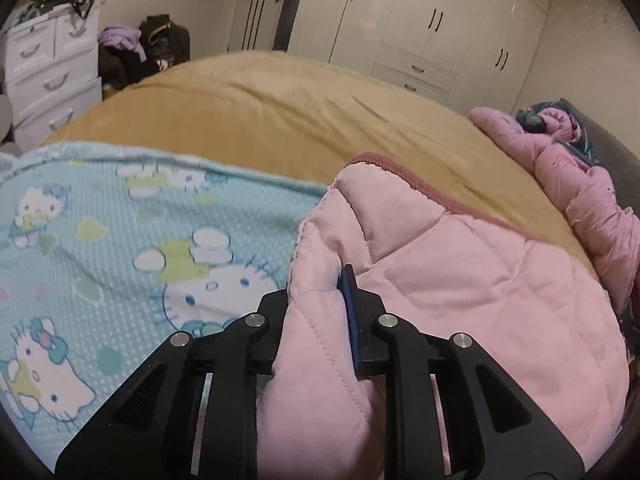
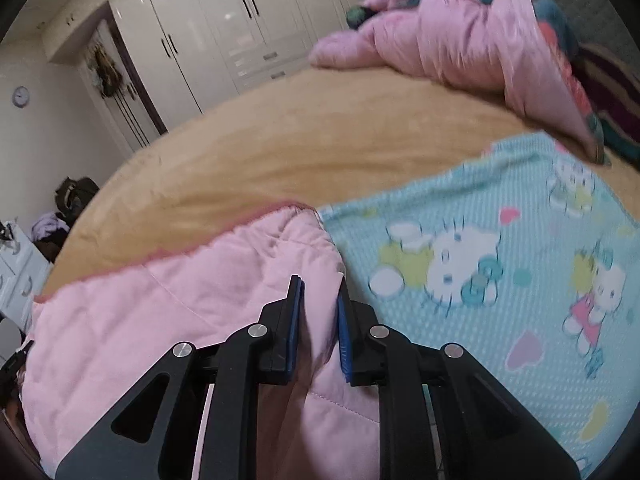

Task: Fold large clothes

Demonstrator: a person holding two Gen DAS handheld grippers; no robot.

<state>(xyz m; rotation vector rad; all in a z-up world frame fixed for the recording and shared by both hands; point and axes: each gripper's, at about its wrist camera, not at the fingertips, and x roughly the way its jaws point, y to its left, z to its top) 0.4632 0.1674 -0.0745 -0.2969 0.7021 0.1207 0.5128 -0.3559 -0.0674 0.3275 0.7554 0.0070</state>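
pink quilted garment (image 1: 460,280) pinched in L hand-held gripper (image 1: 320,304), R hand-held gripper (image 2: 320,312)

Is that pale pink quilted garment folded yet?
Cannot tell: the pink quilted garment lies bunched on the blanket, an edge pinched in each gripper.

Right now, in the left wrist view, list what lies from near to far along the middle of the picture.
Left gripper shut on the pink quilted garment → tan bedspread → white wardrobe.

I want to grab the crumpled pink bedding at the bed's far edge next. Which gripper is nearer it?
Neither clearly: left gripper and right gripper both clamp the pink quilted garment, well short of the crumpled pink bedding.
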